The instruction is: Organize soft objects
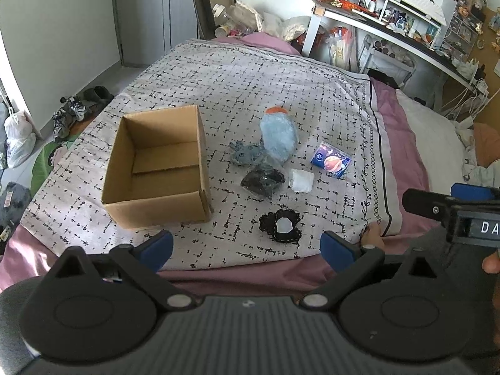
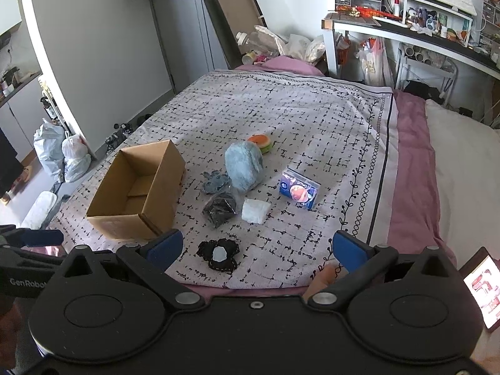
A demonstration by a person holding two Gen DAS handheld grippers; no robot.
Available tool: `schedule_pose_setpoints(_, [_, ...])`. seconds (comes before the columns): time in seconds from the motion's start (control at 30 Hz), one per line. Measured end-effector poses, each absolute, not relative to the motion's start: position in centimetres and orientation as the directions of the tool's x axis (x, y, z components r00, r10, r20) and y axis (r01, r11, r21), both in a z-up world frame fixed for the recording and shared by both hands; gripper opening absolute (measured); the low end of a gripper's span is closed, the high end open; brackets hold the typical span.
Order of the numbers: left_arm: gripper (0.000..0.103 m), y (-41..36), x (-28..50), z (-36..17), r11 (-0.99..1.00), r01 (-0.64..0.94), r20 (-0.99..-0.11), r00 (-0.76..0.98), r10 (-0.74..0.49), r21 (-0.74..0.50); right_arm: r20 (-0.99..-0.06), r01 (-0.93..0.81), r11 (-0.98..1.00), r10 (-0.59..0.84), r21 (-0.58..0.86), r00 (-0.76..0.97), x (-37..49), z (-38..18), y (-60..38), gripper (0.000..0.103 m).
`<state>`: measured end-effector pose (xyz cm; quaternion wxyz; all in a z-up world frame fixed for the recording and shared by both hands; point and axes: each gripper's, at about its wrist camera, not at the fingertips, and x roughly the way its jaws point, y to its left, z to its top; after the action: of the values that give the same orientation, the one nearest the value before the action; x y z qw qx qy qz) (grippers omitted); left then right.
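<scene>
An open, empty cardboard box stands on the patterned bedspread. To its right lie a fluffy light-blue plush, a small grey-blue soft toy, a black bagged bundle, a white soft packet, a blue tissue pack, a black lacy piece and an orange-green plush. My left gripper and right gripper hover open and empty over the bed's near edge.
A cluttered white desk stands at the back right. Bags and shoes lie on the floor left of the bed. A pillow lies on the right. A phone screen shows at lower right.
</scene>
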<state>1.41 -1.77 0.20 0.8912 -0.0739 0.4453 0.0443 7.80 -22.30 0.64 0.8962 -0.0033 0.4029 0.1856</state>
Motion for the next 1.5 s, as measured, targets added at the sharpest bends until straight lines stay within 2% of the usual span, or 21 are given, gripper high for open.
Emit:
schedule_pose_setpoints(0.6, [0.099,-1.5,5.7,-4.6,0.971,-0.194,-0.833,0.552,-0.008,-0.138,-0.770,-0.276,0.932,0.350,0.233,0.533,12.9,-3.0,-21.3,0.102])
schedule_pose_setpoints(0.9, [0.097,-2.1,8.5,-7.4,0.969,-0.188,-0.850,0.526,-0.041,-0.163,-0.801,-0.190,0.922,0.387,0.336,0.456,16.6,-6.0,-21.0,0.093])
schedule_pose_setpoints(1.0, [0.097,-2.3,9.4,-8.4,0.965,-0.190,-0.855,0.516,-0.057,-0.179,-0.811,-0.168,0.915,0.403,0.367,0.423,17.8,-7.2,-20.9,0.085])
schedule_pose_setpoints(1.27, [0.092,-2.4,11.7,-10.8,0.959,-0.201,-0.871,0.485,-0.078,-0.198,-0.809,-0.118,0.897,0.437,0.427,0.394,20.2,-9.6,-21.2,0.085])
schedule_pose_setpoints(1.43, [0.091,-2.6,13.2,-12.8,0.955,-0.210,-0.888,0.450,-0.097,-0.211,-0.817,-0.103,0.891,0.447,0.442,0.364,21.4,-10.9,-21.1,0.081])
schedule_pose_setpoints(1.5, [0.087,-2.8,13.7,-13.5,0.953,-0.210,-0.893,0.437,-0.108,-0.218,-0.819,-0.101,0.888,0.454,0.449,0.351,21.7,-11.4,-21.0,0.080])
